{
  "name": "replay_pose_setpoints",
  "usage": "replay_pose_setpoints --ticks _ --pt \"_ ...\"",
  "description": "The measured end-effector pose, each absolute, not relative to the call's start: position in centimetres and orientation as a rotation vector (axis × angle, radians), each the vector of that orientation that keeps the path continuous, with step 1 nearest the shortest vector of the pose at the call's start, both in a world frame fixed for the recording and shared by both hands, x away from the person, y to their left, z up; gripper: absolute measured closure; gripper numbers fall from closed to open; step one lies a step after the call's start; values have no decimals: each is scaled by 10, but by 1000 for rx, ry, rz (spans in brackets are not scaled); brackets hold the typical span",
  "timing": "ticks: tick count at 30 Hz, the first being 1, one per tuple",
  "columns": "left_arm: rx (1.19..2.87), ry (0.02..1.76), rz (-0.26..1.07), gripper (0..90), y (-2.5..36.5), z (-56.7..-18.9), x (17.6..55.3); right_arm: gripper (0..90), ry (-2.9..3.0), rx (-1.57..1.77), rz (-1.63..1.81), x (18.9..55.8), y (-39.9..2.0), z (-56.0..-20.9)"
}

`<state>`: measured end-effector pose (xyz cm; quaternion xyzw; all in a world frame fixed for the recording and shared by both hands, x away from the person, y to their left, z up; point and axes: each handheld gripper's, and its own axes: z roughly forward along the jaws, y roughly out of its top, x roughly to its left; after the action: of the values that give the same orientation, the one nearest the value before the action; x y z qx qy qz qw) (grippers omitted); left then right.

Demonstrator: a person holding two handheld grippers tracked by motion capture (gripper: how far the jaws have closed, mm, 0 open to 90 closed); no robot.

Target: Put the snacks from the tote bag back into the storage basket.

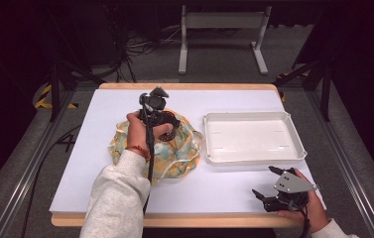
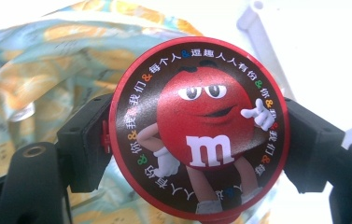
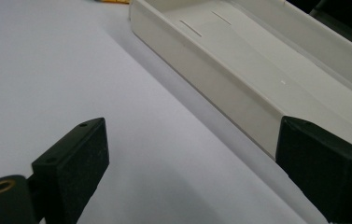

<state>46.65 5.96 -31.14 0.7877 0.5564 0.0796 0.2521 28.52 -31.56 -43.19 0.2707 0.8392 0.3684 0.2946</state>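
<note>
My left gripper (image 2: 197, 135) is shut on a round red candy tin (image 2: 197, 130) with a red cartoon character on its lid, held above a patterned cloth bag (image 2: 38, 84). In the high view the left gripper (image 1: 167, 130) hangs over the orange and pale blue bag (image 1: 174, 153) in the middle of the table, the tin (image 1: 168, 130) dark between the jaws. My right gripper (image 1: 264, 184) rests near the table's front right edge, open, with nothing between its pads (image 3: 71, 163). The white tray (image 3: 239, 79) lies just beyond the right gripper (image 3: 190, 172).
The empty white tray (image 1: 293, 130) sits on the right half of the white table top (image 1: 100, 144). A white metal stand (image 1: 221, 29) and cables lie on the floor beyond the far edge. Black frame rails run along both sides.
</note>
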Motion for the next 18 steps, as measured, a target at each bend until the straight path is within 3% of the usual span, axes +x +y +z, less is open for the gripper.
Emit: replay_pose_setpoints --ticks 18 --pt "2237 1425 250 225 4 -299 465 102 2232 717 983 285 -315 -431"
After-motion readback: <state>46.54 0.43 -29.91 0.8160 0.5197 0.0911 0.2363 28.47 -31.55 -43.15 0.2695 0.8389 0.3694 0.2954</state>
